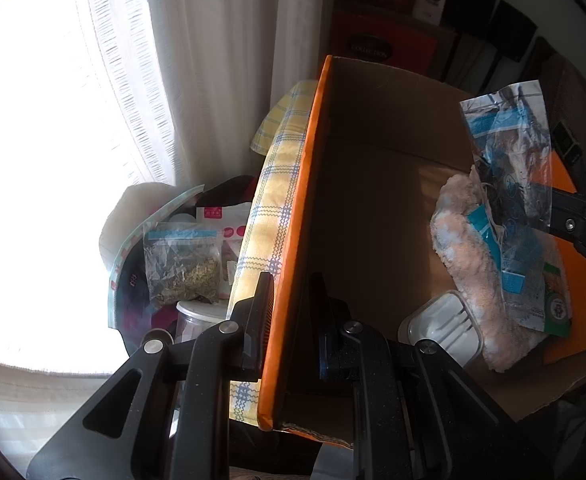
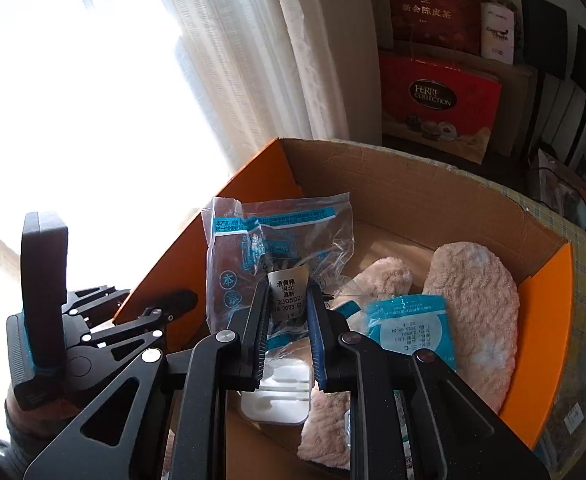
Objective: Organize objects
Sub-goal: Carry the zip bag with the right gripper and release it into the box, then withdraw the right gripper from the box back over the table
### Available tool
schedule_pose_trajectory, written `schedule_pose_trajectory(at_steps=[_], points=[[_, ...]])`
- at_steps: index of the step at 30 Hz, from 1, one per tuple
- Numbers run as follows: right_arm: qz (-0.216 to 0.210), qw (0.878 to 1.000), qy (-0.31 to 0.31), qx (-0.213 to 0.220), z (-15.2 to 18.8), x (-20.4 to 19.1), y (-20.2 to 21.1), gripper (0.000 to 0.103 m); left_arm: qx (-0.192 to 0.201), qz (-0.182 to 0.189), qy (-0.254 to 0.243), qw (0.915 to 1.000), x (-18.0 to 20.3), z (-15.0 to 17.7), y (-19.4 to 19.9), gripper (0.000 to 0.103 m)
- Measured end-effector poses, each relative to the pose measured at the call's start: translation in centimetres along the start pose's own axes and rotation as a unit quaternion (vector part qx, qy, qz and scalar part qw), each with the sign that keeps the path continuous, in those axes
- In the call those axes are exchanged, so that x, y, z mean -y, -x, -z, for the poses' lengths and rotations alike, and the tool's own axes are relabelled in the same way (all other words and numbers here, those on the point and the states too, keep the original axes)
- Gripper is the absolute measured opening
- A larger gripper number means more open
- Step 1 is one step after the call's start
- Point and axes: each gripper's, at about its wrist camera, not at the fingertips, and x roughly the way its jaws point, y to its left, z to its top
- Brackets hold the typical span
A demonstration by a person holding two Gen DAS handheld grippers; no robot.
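Observation:
An open cardboard box [image 1: 293, 220] with orange outer walls holds pink fluffy slippers [image 1: 477, 280], a white plastic case [image 1: 441, 328] and a blue-labelled packet [image 2: 409, 324]. My left gripper [image 1: 289, 304] is shut on the box's orange side wall, one finger outside and one inside. My right gripper [image 2: 289, 308] is shut on a clear plastic bag [image 2: 277, 236] with blue print and a white label, held upright over the box [image 2: 413, 188] above the white case [image 2: 281, 392]. In the left wrist view the bag [image 1: 509, 152] hangs at the right, with the right gripper [image 1: 573, 224] behind it.
White curtains [image 2: 253, 60] and a bright window fill the left. Red gift boxes [image 2: 437, 100] stand behind the box. A yellow checked cloth [image 1: 269, 208] lies along the box's outside. Beyond it are a bag of dried herbs [image 1: 181, 268] and a plastic jar [image 1: 197, 320].

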Motion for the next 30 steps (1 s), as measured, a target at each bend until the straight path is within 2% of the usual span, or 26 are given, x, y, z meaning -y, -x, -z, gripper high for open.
schedule_pose_trajectory(at_steps=[10,13,16,18,30], points=[[0.008,1.0,0.004,-0.018,-0.1,-1.1,-2.7,0.018,0.001,0.003,0.001,1.0,0.0,0.5,0.4,0.015],[0.008,1.0,0.005,-0.022,-0.1,-1.4,-3.4,0.022,0.001,0.004,0.001,1.0,0.1,0.5,0.4,0.015],[0.013,1.0,0.001,-0.018,-0.1,-1.4,-3.8,0.031,0.0,0.004,0.001,1.0,0.2,0.5,0.4,0.015],[0.002,1.0,-0.005,-0.015,-0.1,-1.3,-3.7,0.055,0.0,0.003,0.001,1.0,0.3,0.5,0.5,0.015],[0.034,0.999,0.0,0.01,0.5,0.3,-0.3,0.055,0.003,0.0,0.001,1.0,1.7,0.0,0.7,0.015]])
